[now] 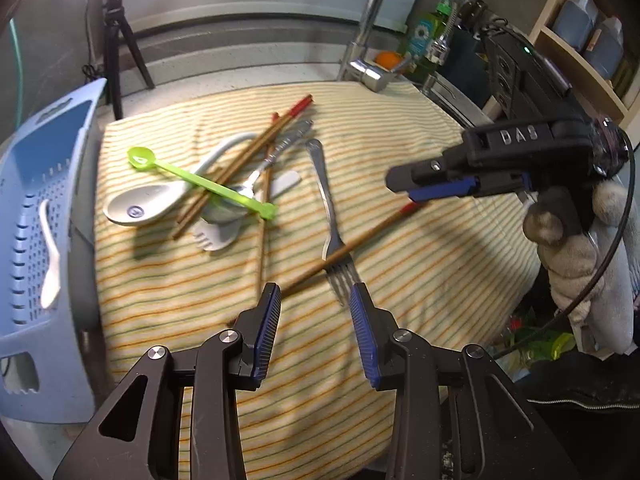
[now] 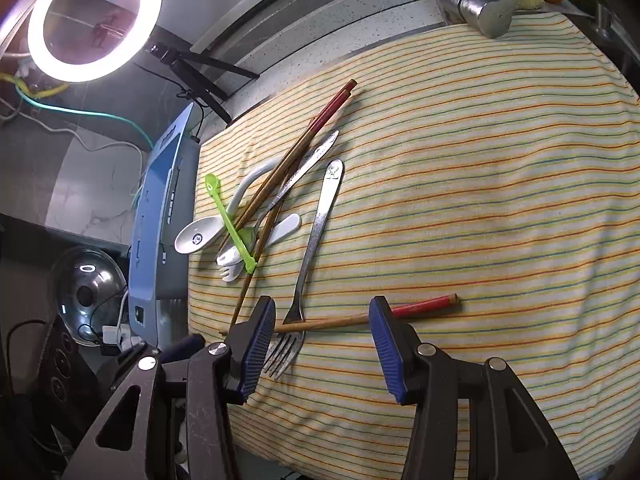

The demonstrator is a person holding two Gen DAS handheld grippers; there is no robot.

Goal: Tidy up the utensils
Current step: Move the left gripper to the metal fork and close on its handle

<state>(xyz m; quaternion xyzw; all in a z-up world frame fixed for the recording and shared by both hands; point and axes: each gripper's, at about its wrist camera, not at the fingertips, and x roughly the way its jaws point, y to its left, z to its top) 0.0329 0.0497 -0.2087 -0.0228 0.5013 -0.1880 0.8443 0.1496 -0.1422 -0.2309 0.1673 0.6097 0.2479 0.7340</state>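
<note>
A pile of utensils lies on the striped cloth [image 1: 420, 280]: a green plastic spoon [image 1: 200, 180], a white ceramic spoon [image 1: 140, 204], a white spork [image 1: 216, 236], brown chopsticks with red ends [image 1: 256, 140] and a metal spoon. A steel fork [image 1: 332, 216] lies apart, with a single chopstick [image 1: 360, 240] across its neck. My left gripper [image 1: 316, 300] is open above the fork's tines. My right gripper [image 2: 322, 320] is open, its jaws on either side of that chopstick [image 2: 348, 322]; it also shows in the left wrist view [image 1: 416, 192].
A blue perforated basket [image 1: 36, 240] stands at the cloth's left edge with a white utensil [image 1: 50, 256] in it. A faucet [image 1: 372, 68] and sink lie at the far right. A ring light on a tripod [image 2: 92, 20] stands behind the counter.
</note>
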